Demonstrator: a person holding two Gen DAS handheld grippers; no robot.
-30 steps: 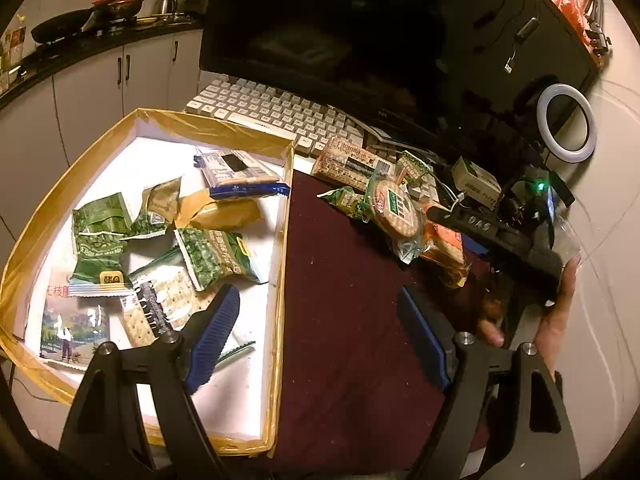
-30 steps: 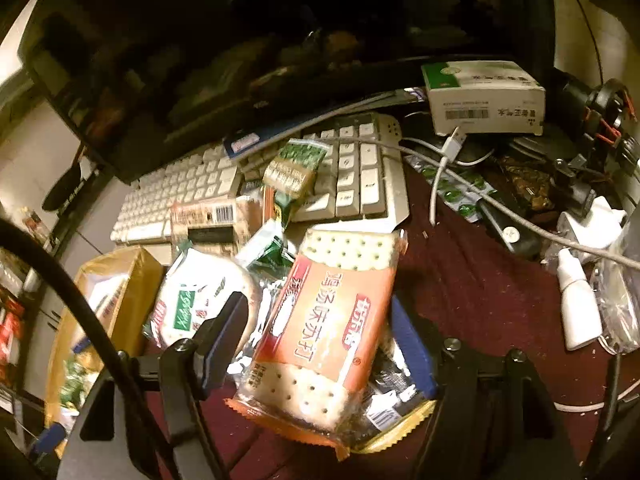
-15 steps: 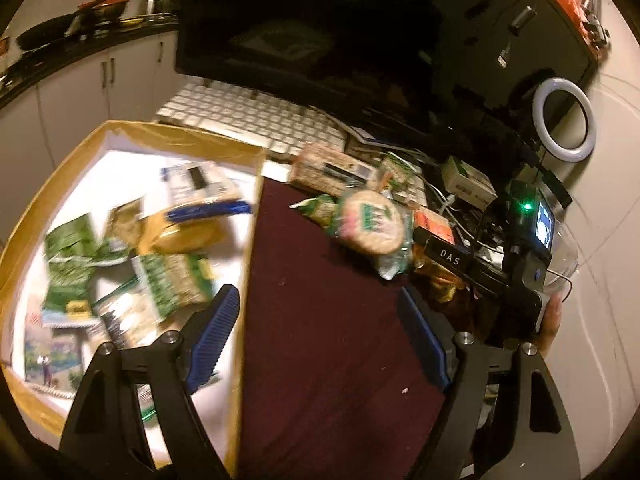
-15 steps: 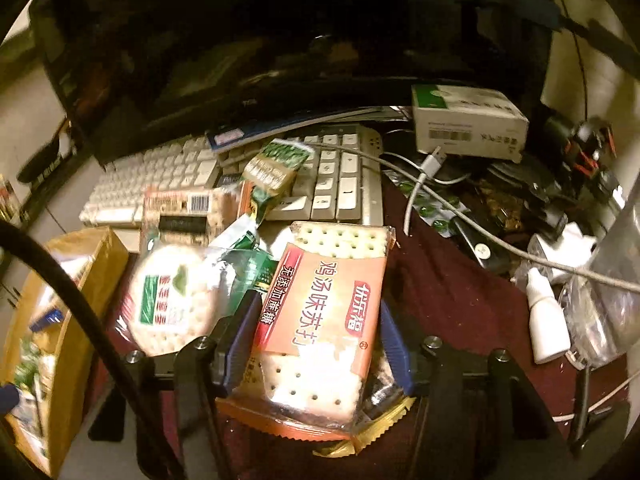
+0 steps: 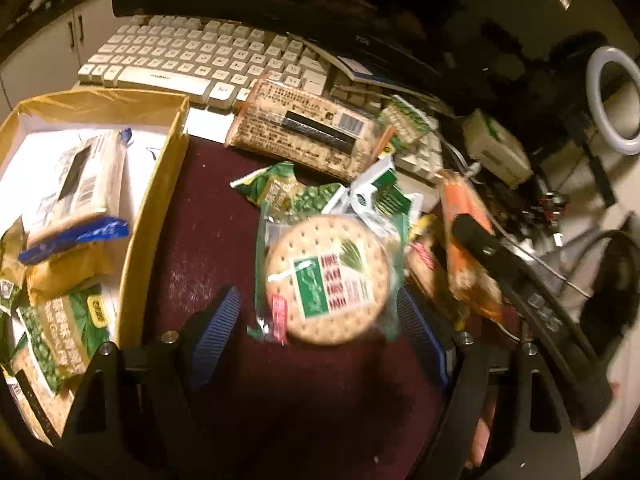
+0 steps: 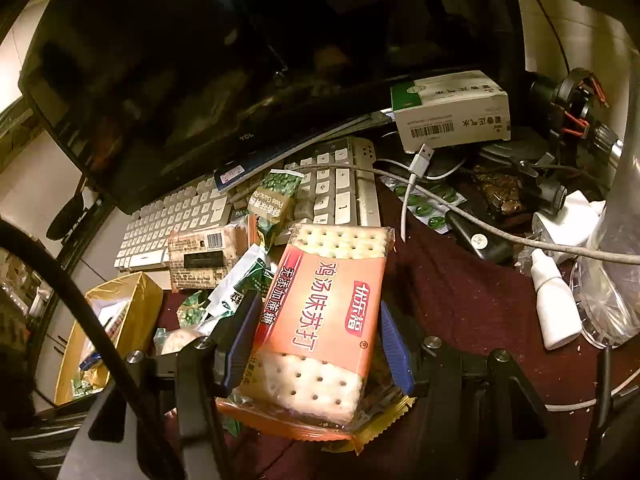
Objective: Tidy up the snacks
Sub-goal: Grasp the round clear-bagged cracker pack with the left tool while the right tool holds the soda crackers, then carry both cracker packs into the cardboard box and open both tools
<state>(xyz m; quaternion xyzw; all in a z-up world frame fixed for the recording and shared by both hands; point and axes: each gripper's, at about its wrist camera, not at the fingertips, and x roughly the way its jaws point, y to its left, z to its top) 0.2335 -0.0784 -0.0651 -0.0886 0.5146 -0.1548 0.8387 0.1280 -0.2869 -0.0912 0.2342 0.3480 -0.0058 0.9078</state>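
Observation:
My right gripper (image 6: 320, 348) is shut on an orange soda cracker pack (image 6: 324, 320), its blue pads pressing both long sides. My left gripper (image 5: 320, 324) is open, its pads on either side of a round cracker pack (image 5: 328, 280) lying on the dark red cloth, not touching it. A snack pile lies behind: a green pea bag (image 5: 288, 196), a brown cracker pack (image 5: 304, 132) and a small green packet (image 5: 408, 120). The gold-rimmed box (image 5: 160, 184) on the left holds several snack packs. The orange pack and right gripper show at right in the left wrist view (image 5: 468, 248).
A white keyboard (image 5: 200, 56) and a dark monitor (image 6: 200, 60) stand behind the pile. A green-white carton (image 6: 452, 112), cables (image 6: 480, 224), a white dropper bottle (image 6: 556, 304) and a ring light (image 5: 616, 100) crowd the right side.
My left gripper moved right from over the box to straddle the round cracker pack. My right gripper closed on the orange cracker pack.

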